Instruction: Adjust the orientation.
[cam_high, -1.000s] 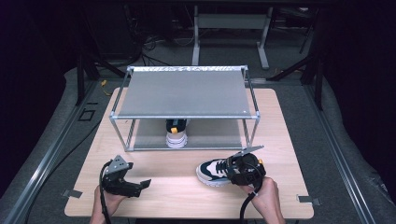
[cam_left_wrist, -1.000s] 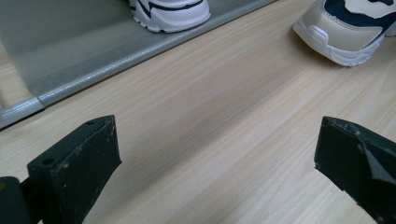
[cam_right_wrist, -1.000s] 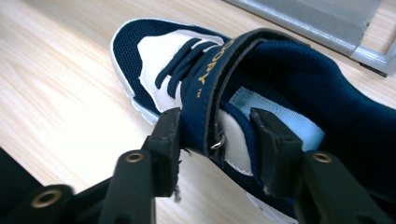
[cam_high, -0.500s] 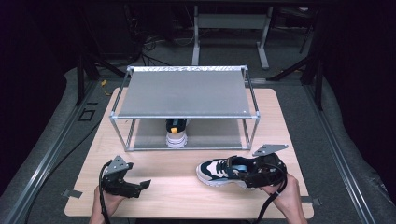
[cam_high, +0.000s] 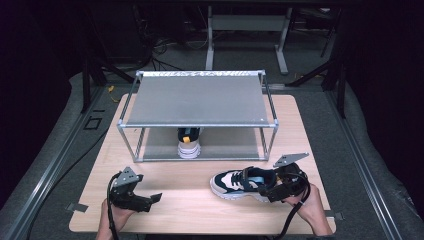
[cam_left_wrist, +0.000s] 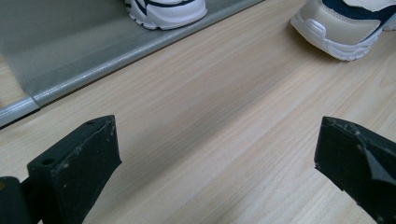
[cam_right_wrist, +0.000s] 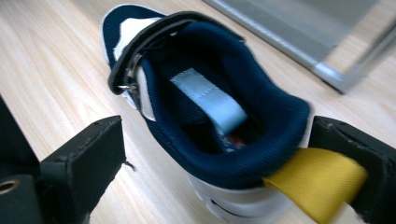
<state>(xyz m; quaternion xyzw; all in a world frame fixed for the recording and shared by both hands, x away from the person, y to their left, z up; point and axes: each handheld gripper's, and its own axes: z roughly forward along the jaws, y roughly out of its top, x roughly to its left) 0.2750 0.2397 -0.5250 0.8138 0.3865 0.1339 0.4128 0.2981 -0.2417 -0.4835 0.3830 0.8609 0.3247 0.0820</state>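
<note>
While the right tool (cam_high: 272, 190) is standing at the heel of the sneaker (cam_high: 239, 182), its jaws having just been opening and now gaping wide about the collar without pressing it, the step looks like a release in front of the rack (cam_high: 200, 97). The left tool (cam_high: 150, 198) is idling wide open and empty, left of the sneaker. Next, the right tool likely needs a fresh grip; the sneaker is showing a navy lining, white sole and yellow heel tab (cam_right_wrist: 317, 179).

On the table (cam_high: 200, 210) a rack (cam_high: 197, 100) stood toward the far edge, with one shoe (cam_high: 189, 142) on its lower shelf. A second shoe (cam_high: 240, 183) lay on the table before the rack, to the right. My right gripper (cam_high: 270, 191) sat at that shoe's heel; my left gripper (cam_high: 152, 199) rested well apart, near the front left.
</note>
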